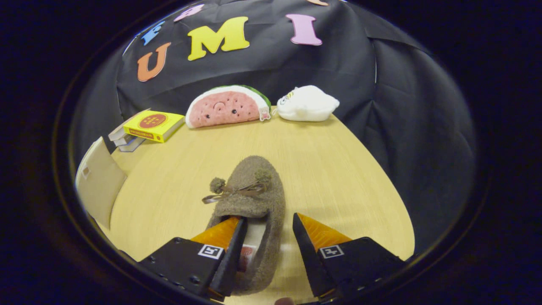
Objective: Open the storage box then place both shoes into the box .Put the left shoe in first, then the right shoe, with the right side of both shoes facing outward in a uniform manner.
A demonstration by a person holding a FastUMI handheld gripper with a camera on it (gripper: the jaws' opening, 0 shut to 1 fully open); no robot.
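The brown felt slipper (pixel 254 199) lies on the wooden table (pixel 338 169), its side wall between the spread fingers of the gripper (pixel 266 222), which are not yet pressing. It looks light, soft and floppy; pinching that wall near the opening seems best. A bow with pompoms (pixel 237 188) sits ahead of the fingers.

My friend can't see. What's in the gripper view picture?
The gripper is open around one side of a fuzzy brown shoe on a wooden table: one finger inside it, one outside. Beyond sit a watermelon plush, white plush and books.
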